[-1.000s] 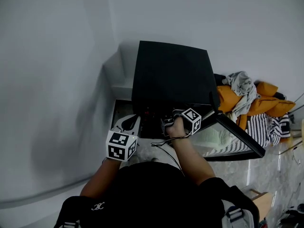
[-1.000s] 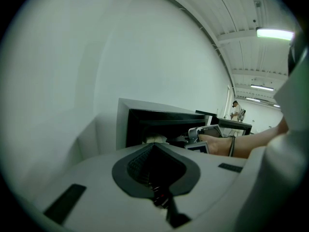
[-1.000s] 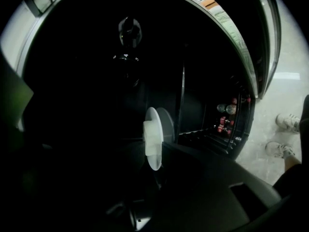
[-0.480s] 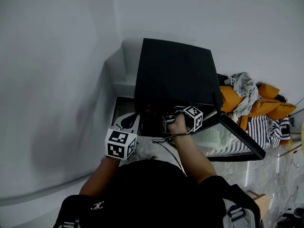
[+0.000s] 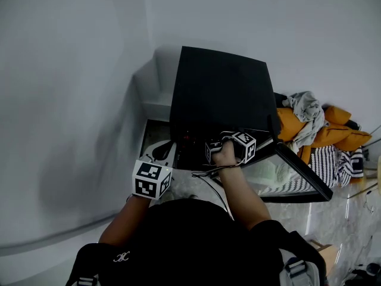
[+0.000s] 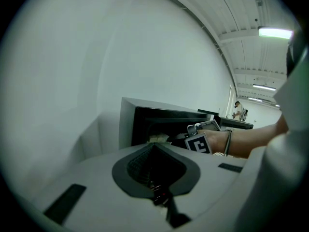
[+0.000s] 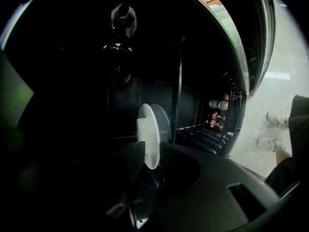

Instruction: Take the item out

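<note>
A black cabinet (image 5: pixel 219 94) stands against the white wall with its glass door (image 5: pixel 299 173) swung open to the right. My right gripper (image 5: pixel 213 151) reaches into the dark opening. In the right gripper view it (image 7: pixel 150 154) is shut on a white disc-shaped item (image 7: pixel 148 129), held on edge between the two dark jaws. My left gripper (image 5: pixel 159 156) stays outside, to the left of the opening, and in the left gripper view it (image 6: pixel 161 197) is shut with nothing in it. That view also shows the right gripper's marker cube (image 6: pixel 199 143) at the cabinet front.
Dark wire shelves and a hanging black fitting (image 7: pixel 120 21) fill the cabinet interior. Small bottles (image 7: pixel 219 105) sit low inside it, beside the door. A pile of clothes (image 5: pixel 321 130) lies right of the cabinet. The person's shoes (image 7: pixel 276 118) stand on the pale floor.
The right gripper has edged slightly right at the cabinet opening, still holding the white disc. The left gripper has barely moved.
</note>
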Motion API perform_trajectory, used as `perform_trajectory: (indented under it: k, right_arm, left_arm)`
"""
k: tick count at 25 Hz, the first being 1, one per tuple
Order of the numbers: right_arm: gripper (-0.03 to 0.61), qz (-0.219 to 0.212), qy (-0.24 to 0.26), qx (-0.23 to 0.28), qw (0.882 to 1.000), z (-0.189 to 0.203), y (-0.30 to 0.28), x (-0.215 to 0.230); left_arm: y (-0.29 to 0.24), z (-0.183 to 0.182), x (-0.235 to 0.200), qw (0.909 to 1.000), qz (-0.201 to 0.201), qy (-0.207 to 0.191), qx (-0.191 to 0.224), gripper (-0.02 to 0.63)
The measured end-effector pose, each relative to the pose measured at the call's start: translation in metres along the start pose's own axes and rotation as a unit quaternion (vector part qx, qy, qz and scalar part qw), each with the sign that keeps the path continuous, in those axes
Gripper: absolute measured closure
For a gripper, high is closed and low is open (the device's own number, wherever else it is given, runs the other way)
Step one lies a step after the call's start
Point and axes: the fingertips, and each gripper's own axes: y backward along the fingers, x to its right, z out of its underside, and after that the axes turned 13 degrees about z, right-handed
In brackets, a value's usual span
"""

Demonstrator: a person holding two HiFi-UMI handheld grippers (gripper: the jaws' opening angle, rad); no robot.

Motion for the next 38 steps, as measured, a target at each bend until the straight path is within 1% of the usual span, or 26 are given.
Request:
perform_trajectory:
  k: [4,7,13,17,28,38]
  right_arm:
    - [0.482,0.009,0.001,-0.004,1.000,0.000,-0.002,0.004]
    - [0.553,0.013,0.005,-0.013,1.000,0.002,-0.003,0.007]
    - [0.554,0.014,0.016,-0.020,1.000,0.002,-0.004,0.007]
    - [0.554,0.018,0.023,-0.014,0.999,-0.002,-0.001,0.011]
    - [0.555,0.010,0.035,-0.026,0.999,0.004,0.011,0.018]
    - [0.555,0.009,0.048,-0.026,0.998,0.004,0.025,0.028]
  left_arm:
    - [0.001,0.002,0.000,1.0000,-0.002,0.002,-0.001,0.614]
    - [0.001,0.003,0.002,1.0000,-0.001,0.001,-0.001,0.614]
    - [-0.001,0.002,0.005,1.0000,0.000,0.002,-0.001,0.614]
    - [-0.003,0.003,0.008,1.0000,0.003,0.002,-0.002,0.614]
    - [-0.012,0.004,0.013,0.9999,0.014,-0.001,-0.009,0.614]
    - [-0.021,0.006,0.016,0.9996,0.026,-0.001,-0.012,0.614]
